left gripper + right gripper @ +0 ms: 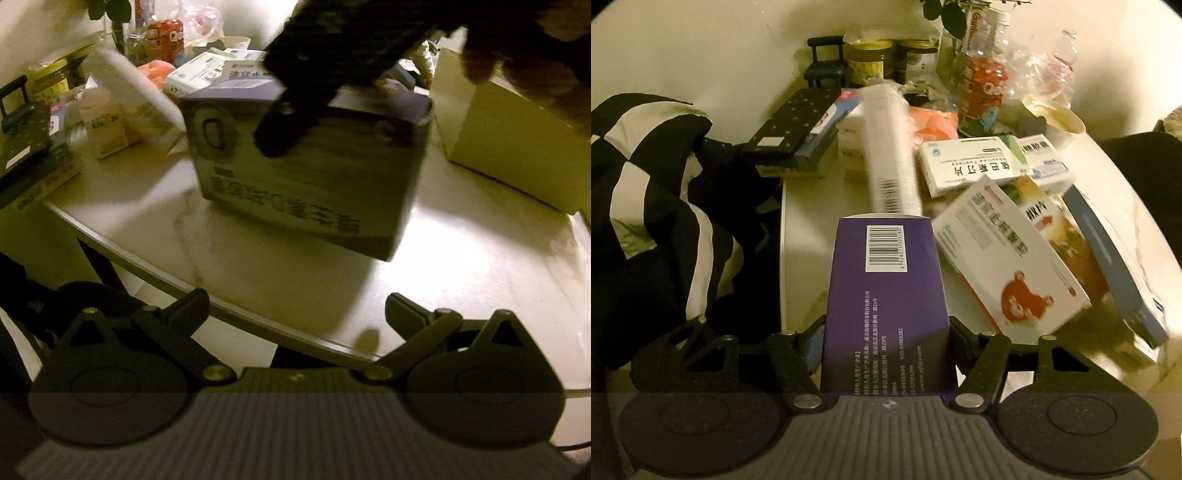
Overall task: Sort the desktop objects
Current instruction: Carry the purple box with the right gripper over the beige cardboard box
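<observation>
A: What is the right claw (886,332) doing?

B: It pinches a purple box (886,295). The pads press both long sides of the box, and the box's barcode end points away from the camera, out over the table (801,236).

A: Does the other camera show that grip?

B: Yes, though blurred. From the left wrist the same purple box (314,177) stands near the middle of the table (461,258), with the dark right claw (288,122) reaching down over its top edge. I cannot tell from that view whether the box rests on the table or hangs just above it.

A: And the left claw (295,314)?

B: Spread wide, nothing between its fingers, hanging at the table's near edge.

A: What else is on the table?

B: Behind the purple box lies a white tube (890,158) with a barcode. To its right is a loose heap of medicine boxes, one with a red bear (1012,258) on it, another white and green (975,162). Along the far edge stand jars (868,62), a red can (986,92) and a small dark chair model (827,59). A black-and-white garment (653,206) hangs off the left edge.
</observation>
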A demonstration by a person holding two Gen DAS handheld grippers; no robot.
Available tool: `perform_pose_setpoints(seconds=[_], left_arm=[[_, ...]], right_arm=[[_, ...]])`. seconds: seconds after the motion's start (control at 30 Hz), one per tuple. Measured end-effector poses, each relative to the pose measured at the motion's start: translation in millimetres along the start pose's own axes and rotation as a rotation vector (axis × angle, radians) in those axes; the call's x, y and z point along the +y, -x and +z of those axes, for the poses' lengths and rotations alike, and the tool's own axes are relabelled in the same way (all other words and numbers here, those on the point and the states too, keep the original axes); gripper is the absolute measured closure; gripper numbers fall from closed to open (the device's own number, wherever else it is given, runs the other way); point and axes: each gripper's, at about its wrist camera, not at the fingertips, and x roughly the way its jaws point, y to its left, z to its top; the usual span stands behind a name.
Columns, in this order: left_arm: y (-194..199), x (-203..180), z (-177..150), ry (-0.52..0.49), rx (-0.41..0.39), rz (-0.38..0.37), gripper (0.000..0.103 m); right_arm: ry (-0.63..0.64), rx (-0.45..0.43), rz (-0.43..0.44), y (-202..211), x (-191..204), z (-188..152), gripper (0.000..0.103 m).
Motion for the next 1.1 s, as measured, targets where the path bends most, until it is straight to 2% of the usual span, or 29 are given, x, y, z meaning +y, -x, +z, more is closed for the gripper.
perform_pose_setpoints(seconds=[0.2, 0.37, 0.53, 0.67, 0.83, 1.1], left_arm=[[-2.2, -4.8, 1.3, -0.005, -0.005, 0.006, 0.0], [-2.5, -14.2, 8.5, -0.032, -0.024, -0.027, 0.0], [-4.2, -27.4, 15.4, -0.098, -0.074, -0.067, 0.0], [-12.2, -37.6, 18.3, -0.14, -0.085, -0.066, 0.0], [-26.0, -37.4, 20.2, -0.159, -0.06, -0.049, 0.0], [-30.3, -32.9, 21.9, -0.133, -0.023, -0.025, 0.0]], right_arm=[[-0.035, 0.013, -0.035, 16.9, -14.5, -23.5, 0.036], [-0.08, 0.029, -0.077, 31.7, -27.7, -47.3, 0.036], [-0.12, 0.048, -0.105, 43.9, -36.5, -74.0, 0.035], [-0.163, 0.062, -0.116, 52.8, -45.3, -93.6, 0.035], [-0.177, 0.095, -0.143, 50.4, -47.5, -102.4, 0.034], [-0.154, 0.079, -0.153, 43.2, -47.5, -96.9, 0.036]])
